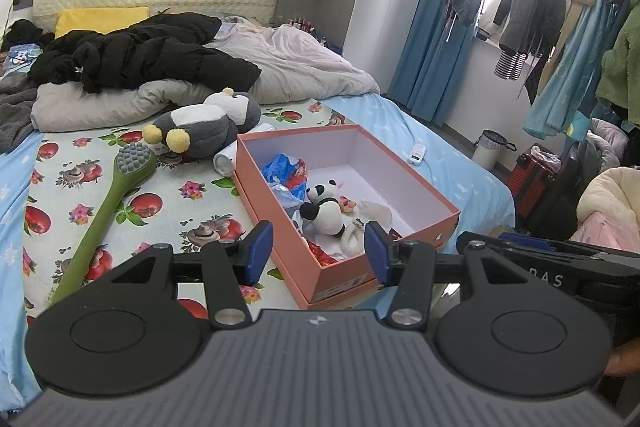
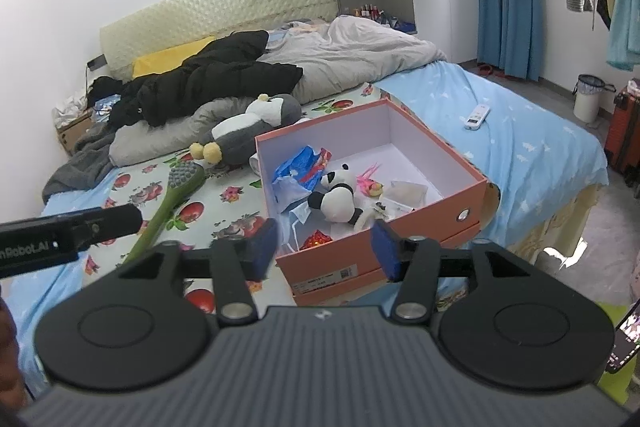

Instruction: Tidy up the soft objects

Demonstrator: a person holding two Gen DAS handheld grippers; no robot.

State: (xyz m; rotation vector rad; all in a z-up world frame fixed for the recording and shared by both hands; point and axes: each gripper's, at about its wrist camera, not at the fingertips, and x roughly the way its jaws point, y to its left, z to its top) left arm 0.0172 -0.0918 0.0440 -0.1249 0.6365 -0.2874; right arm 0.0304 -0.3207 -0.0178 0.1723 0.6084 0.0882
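Left wrist view. Left claw (image 1: pixel 318 253): jaws held apart, nothing between the pads; it hangs above the near end of the orange box (image 1: pixel 416 183). The box stands open on the bed (image 1: pixel 400 123). Inside, toward the near end, 1 panda plush (image 1: pixel 326 207) is seen among a blue wrapper (image 1: pixel 282 169) and pale soft bits. Outside the box, 1 grey penguin plush (image 1: pixel 208 125) lies on the fruit-print sheet, touching a white cylinder (image 1: pixel 224 163) that lies against the box's far-left corner. 1 green long-handled brush (image 1: pixel 108 203) lies to the left, its head near the penguin's yellow feet.

Right wrist view. Right claw (image 2: pixel 324 251): jaws wide, empty, over the same near end of the box. Part of the left device is seen at the left edge. A remote control (image 2: pixel 477 117) lies on the blue sheet, well apart.

Risks, as judged:
- The penguin is bulky; a pinch on loose fur alone could slip and the toy be dropped.
- The brush and cylinder could be dragged along if the penguin is swept sideways.
- The box stands close to the bed's edge; a push from either claw could shift it off.
- The 2 claws are close together over 1 spot; a collision is possible.
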